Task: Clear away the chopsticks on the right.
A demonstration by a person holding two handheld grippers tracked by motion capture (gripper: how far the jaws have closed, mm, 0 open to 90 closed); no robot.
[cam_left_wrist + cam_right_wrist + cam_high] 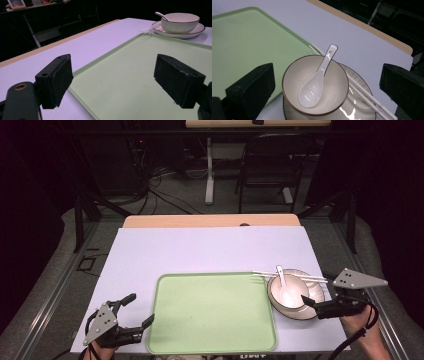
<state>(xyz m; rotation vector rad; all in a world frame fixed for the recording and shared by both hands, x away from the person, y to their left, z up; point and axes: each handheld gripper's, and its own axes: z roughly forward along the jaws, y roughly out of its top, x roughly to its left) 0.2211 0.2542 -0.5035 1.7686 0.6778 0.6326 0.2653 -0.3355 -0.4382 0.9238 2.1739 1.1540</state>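
Sitting in a bowl on a plate: a white spoon (chopsticks too). Hovering wide open around the bowl: the right gripper. Gaping by the green tray: the left gripper.

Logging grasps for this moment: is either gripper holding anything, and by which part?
Nothing is held. Both the left gripper and right gripper are open, fingers empty.

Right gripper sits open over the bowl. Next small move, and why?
Probably lower the right gripper and close it on the plate's near rim. Its jaws stand wide open on either side of the bowl, gripping nothing. The bowl holds a spoon, and chopsticks lie across the plate, so the stack should stay level. The empty green tray beside it looks like the destination.
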